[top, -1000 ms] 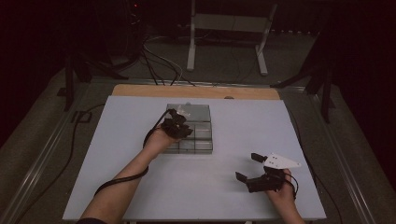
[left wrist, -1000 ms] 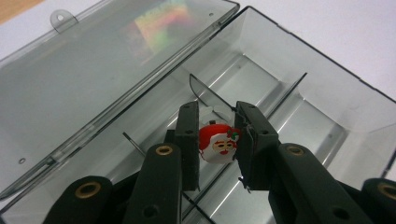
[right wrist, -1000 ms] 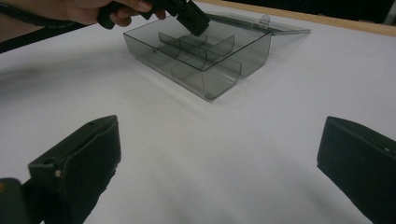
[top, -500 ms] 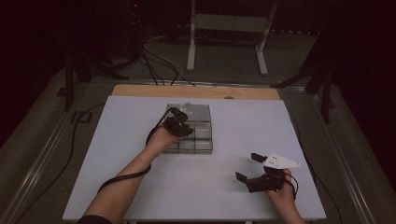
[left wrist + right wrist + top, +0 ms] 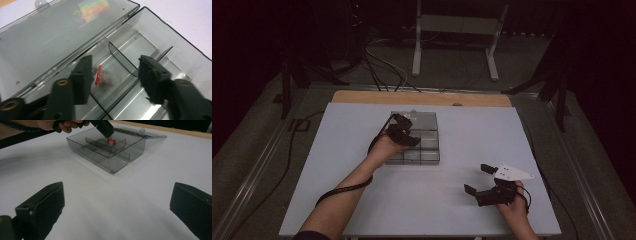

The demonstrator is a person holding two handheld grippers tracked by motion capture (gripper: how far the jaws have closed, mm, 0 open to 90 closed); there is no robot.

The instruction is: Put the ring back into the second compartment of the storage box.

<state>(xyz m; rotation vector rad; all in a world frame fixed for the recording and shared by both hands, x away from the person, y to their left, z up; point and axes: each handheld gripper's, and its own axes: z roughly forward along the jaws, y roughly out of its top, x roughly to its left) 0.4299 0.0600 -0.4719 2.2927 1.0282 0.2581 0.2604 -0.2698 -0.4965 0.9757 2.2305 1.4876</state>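
Note:
A smoky clear compartment box (image 5: 430, 147) sits mid-table with its lid (image 5: 50, 37) folded back flat. My left gripper (image 5: 404, 129) hovers over the box's far-left part. Its jaws have just been opening and now stand apart. A small red and clear piece (image 5: 102, 78) lies loose on a compartment floor beneath the gap, touching neither pad. The right gripper view shows the same piece (image 5: 110, 142) inside the box (image 5: 112, 162), under the left gripper (image 5: 103, 126). My right gripper (image 5: 477, 178) rests near the table's front right, open with nothing between its jaws (image 5: 117, 202).
The white table top (image 5: 492, 135) spreads around the box, with a wooden strip (image 5: 422, 98) along its far edge. Curved dividers (image 5: 122, 60) split the box into several compartments. Cables and a metal stand (image 5: 454, 30) lie on the floor beyond the table.
The left gripper's jaws look wider apart over the box than before. Both hands stay where they were.

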